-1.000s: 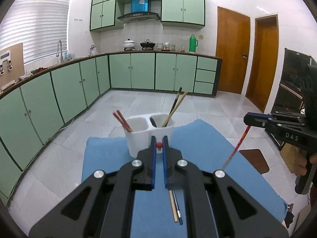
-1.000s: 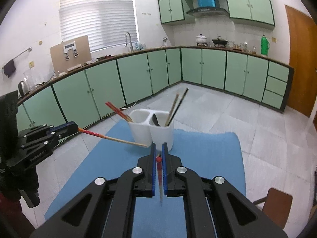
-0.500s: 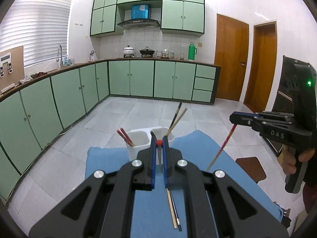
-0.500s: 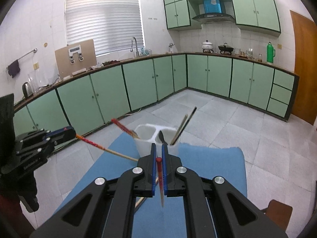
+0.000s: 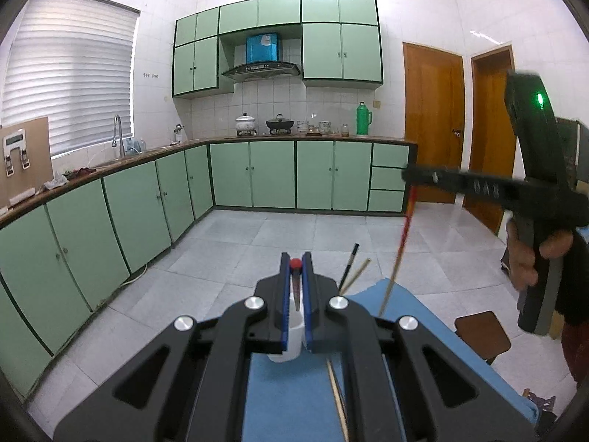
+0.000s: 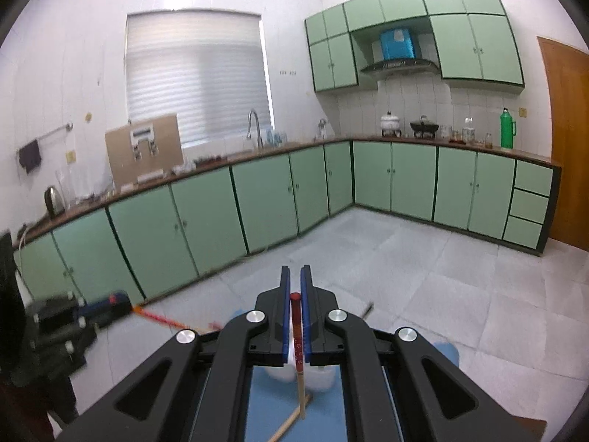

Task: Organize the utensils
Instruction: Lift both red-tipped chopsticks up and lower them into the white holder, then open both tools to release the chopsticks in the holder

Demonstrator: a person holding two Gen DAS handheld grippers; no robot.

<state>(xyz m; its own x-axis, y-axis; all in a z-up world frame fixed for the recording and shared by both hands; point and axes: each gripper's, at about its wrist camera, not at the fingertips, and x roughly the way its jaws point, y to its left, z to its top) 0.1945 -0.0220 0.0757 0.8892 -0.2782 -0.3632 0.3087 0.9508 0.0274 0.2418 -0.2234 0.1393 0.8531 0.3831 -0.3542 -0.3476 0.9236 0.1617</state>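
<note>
Left claw (image 5: 296,270) and right claw (image 6: 295,291) each clamped tight on a red-topped chopstick (image 5: 295,285), above the white utensil holder (image 5: 291,335).

Both tools (image 5: 296,269) (image 6: 295,283) clamped, raised.

The white holder (image 5: 291,335) is mostly hidden behind the left gripper (image 5: 296,269); its compartments cannot be told apart. In the right wrist view it is a blurred patch behind the right gripper (image 6: 295,283). The loose chopstick (image 5: 337,401) runs off the bottom edge.
</note>
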